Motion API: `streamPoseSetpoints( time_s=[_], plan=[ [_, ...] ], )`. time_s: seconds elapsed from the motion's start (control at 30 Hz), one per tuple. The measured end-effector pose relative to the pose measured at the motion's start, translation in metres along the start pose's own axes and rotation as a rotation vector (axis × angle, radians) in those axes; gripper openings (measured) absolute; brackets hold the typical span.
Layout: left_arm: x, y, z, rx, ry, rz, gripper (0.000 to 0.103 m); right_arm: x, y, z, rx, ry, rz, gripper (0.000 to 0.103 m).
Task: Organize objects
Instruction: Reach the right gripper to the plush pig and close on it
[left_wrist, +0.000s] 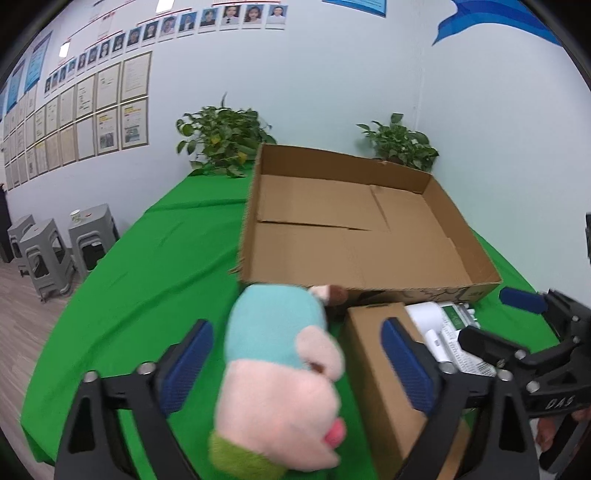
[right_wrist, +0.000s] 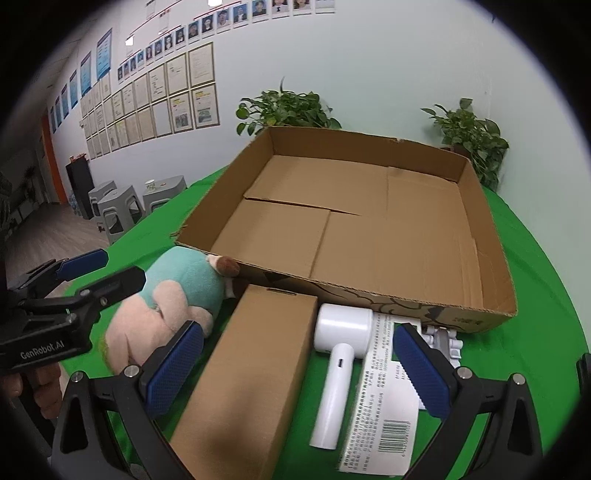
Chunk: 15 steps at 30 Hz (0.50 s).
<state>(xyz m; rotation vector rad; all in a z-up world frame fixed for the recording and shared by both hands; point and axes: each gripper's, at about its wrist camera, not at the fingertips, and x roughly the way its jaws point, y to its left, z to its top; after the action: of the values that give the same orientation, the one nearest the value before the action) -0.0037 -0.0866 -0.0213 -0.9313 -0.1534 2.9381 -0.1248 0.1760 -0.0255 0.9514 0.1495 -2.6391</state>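
A large open cardboard tray box (left_wrist: 369, 288) (right_wrist: 369, 291) lies empty on the green table. In front of it lie a pink and teal plush toy (left_wrist: 280, 369) (right_wrist: 173, 295), a small closed brown carton (left_wrist: 376, 369) (right_wrist: 255, 373), a white handheld device (right_wrist: 341, 343) and a white printed package (right_wrist: 388, 398) (left_wrist: 450, 332). My left gripper (left_wrist: 295, 365) is open with the plush between its fingers, not clamped. My right gripper (right_wrist: 299, 365) is open above the carton and the white device. Each gripper shows in the other's view: the right (left_wrist: 517, 314), the left (right_wrist: 99, 269).
Two potted plants (left_wrist: 225, 140) (left_wrist: 402, 144) stand at the table's far edge behind the box. Grey stools (left_wrist: 55, 251) stand on the floor to the left. The green tablecloth (left_wrist: 147, 258) drops off at the left edge.
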Motion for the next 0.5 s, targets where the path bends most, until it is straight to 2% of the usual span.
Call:
streamPoseSetpoints(
  time_s=[0.13, 0.23, 0.33, 0.4, 0.43, 0.5],
  plan=[
    [0.002, 0.022, -0.019, -0.053, 0.053, -0.027, 0.101, 0.009, 0.021, 0.007, -0.038, 0.026, 0.078, 0.102],
    [0.01, 0.03, -0.033, -0.062, 0.113, -0.049, 0.101, 0.018, 0.031, 0.011, -0.011, 0.059, 0.17, 0.102],
    [0.023, 0.037, -0.046, -0.071, 0.174, -0.087, 0.1, 0.023, 0.04, 0.016, 0.0, 0.071, 0.206, 0.102],
    [0.031, 0.039, -0.053, -0.081, 0.218, -0.114, 0.091, 0.024, 0.046, 0.021, 0.003, 0.072, 0.225, 0.102],
    [0.036, 0.041, -0.057, -0.086, 0.247, -0.135, 0.083, 0.025, 0.048, 0.023, 0.008, 0.073, 0.235, 0.102],
    [0.035, 0.041, -0.06, -0.083, 0.243, -0.143, 0.08, 0.028, 0.053, 0.029, 0.015, 0.082, 0.257, 0.102]
  ],
)
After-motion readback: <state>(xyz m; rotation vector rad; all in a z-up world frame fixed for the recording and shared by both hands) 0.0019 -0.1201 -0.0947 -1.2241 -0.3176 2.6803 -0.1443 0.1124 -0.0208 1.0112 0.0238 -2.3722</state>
